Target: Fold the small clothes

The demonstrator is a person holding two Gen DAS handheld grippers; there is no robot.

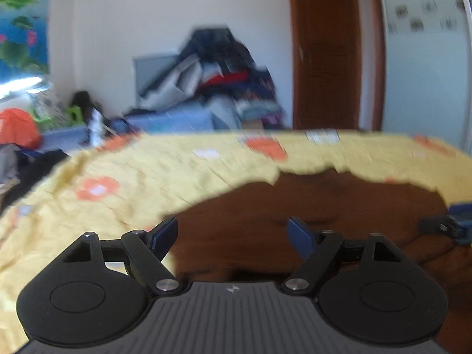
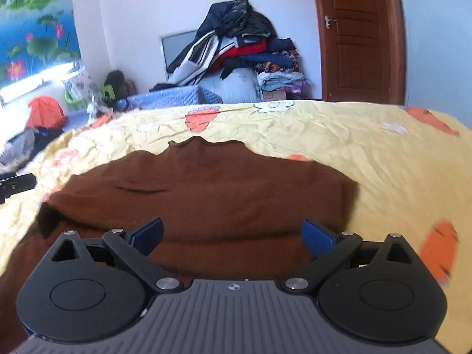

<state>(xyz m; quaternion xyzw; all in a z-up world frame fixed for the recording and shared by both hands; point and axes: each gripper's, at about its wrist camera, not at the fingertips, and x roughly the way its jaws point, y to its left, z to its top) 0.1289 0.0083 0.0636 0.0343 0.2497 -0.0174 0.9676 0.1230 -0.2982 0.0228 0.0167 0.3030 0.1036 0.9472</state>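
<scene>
1. Right gripper (image 2: 231, 233): fingers spread apart, nothing between them, brown sweater (image 2: 206, 194) lying ahead on the yellow bedsheet (image 2: 368, 153).
2. Left gripper (image 1: 233, 236): fingers likewise apart; the view is motion-blurred, the sweater cut off below.

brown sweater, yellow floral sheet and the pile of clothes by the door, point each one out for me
brown sweater (image 2: 212, 194): right wrist view, middle of its body.
yellow floral sheet (image 2: 368, 159): right wrist view, bare stretch right of the sweater.
pile of clothes (image 2: 236, 44): right wrist view, red garment in the heap.
</scene>
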